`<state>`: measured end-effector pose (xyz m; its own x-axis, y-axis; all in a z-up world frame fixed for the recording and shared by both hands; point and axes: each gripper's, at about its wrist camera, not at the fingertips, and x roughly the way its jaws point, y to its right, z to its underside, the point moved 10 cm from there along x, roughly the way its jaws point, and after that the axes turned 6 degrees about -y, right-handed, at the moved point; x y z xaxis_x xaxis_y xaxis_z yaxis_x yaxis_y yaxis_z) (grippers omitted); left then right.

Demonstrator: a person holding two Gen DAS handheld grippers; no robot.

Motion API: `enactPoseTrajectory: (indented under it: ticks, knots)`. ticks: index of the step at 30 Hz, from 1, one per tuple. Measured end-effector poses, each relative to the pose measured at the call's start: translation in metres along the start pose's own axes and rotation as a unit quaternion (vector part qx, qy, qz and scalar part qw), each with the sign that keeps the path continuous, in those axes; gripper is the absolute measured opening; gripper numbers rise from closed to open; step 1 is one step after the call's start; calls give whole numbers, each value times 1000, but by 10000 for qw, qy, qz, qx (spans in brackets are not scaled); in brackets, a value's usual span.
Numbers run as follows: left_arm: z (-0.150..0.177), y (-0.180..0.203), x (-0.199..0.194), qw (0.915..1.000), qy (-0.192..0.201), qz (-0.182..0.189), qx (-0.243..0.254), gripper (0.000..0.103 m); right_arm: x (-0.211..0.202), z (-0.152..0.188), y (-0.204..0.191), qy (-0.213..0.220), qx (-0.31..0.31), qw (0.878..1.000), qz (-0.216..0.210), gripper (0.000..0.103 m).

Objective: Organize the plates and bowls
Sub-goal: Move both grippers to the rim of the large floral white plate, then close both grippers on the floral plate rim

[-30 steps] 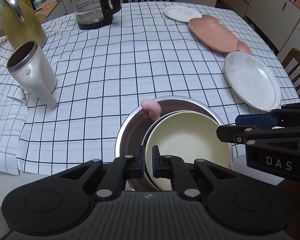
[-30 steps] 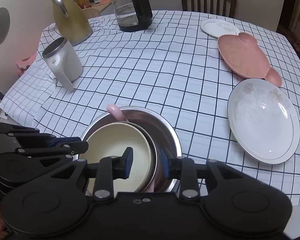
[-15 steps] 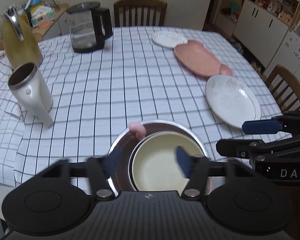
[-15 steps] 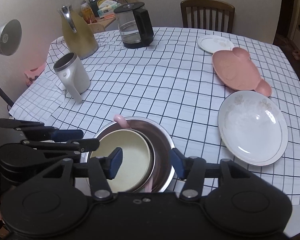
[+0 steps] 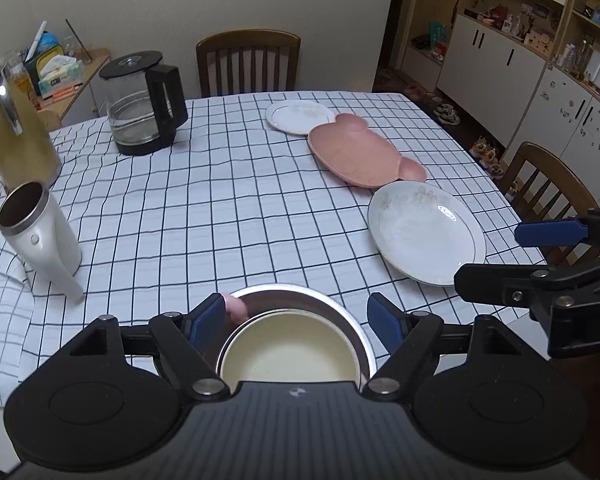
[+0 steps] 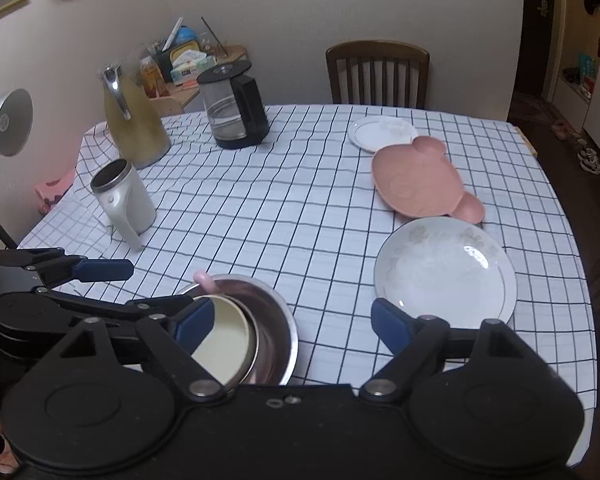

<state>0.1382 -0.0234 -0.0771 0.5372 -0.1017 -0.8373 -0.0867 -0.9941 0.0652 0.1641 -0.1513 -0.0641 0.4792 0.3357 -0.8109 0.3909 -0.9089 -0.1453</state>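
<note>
Two bowls nested at the table's near edge: cream bowl [image 5: 290, 350] tilted inside steel bowl [image 5: 332, 304], mouths up, round, no long axis. Left gripper [image 5: 296, 322] spread wide above them, just opened, gripping nothing. Right gripper [image 6: 292, 324] likewise just opened, wide, empty, beside the white plate [image 6: 444, 268].

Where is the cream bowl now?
The cream bowl sits inside the steel bowl at the table's near edge, left of the large white plate.
</note>
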Motion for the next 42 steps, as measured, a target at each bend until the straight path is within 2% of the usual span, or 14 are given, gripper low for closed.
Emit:
enactPoseTrajectory:
  ticks: [5,11,19,29,38,39,40,42]
  knots:
    - [-16,20,13,10000,-42,72,29,79,-6,-8,30,218,193,9996,45,101]
    - [-38,55,45,9997,-161,157,-34,79,1,-10,93,158,466,9984,288,101]
    - [-64,92,101,9989,-412,3,-204,79,29,-14,173,-92,629,9968,485,100]
    - [-77,103,186,9938,-926,-327,-528,79,87,-17,246,-619,714,9943,499,94]
    - [-73,100,239,9868,-1307,-412,-861,78,141,-11,286,-1159,888,9882,461,76]
    - [-72,100,242,9861,-1335,-422,-891,74,144,-10,288,-1203,908,9876,449,75]
    - [-72,100,246,9854,-1385,-400,-903,65,148,-10,289,-1243,920,9871,410,74]
    - [-69,99,252,9831,-1515,-366,-961,57,153,-8,290,-1317,932,9863,357,68]
